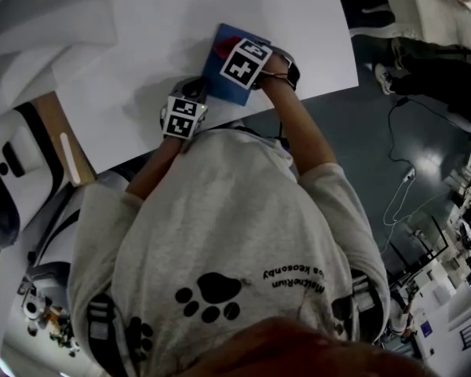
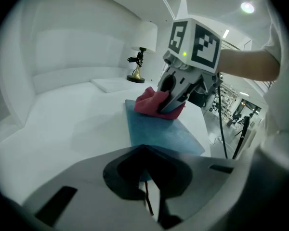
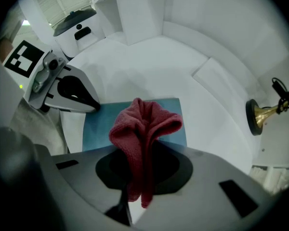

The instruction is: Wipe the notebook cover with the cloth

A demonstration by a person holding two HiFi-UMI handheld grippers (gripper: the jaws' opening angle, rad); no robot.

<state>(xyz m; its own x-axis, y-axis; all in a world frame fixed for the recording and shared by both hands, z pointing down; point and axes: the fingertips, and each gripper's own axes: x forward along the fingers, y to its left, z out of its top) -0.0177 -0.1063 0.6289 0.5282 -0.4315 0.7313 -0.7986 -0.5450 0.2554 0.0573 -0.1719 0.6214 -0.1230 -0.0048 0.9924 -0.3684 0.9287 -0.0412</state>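
A blue notebook (image 1: pixel 220 73) lies flat on the white table (image 1: pixel 141 93), also seen in the left gripper view (image 2: pixel 159 134) and the right gripper view (image 3: pixel 98 124). My right gripper (image 3: pixel 144 150) is shut on a bunched red cloth (image 3: pixel 142 129) and rests it on the far part of the cover (image 2: pixel 151 102). From the left gripper view the right gripper (image 2: pixel 176 97) shows tilted down onto the cloth. My left gripper (image 2: pixel 144 150) is shut at the notebook's near edge, with blue showing between its fingers. The right gripper view shows the left gripper (image 3: pixel 91 106) with its tip at the notebook's left edge.
A small brass stand (image 2: pixel 136 73) stands at the table's far side, also in the right gripper view (image 3: pixel 260 114). A white sheet (image 2: pixel 111 84) lies near it. Beyond the table's right edge the grey floor carries cables (image 1: pixel 400 187). A white machine (image 1: pixel 8 171) stands at left.
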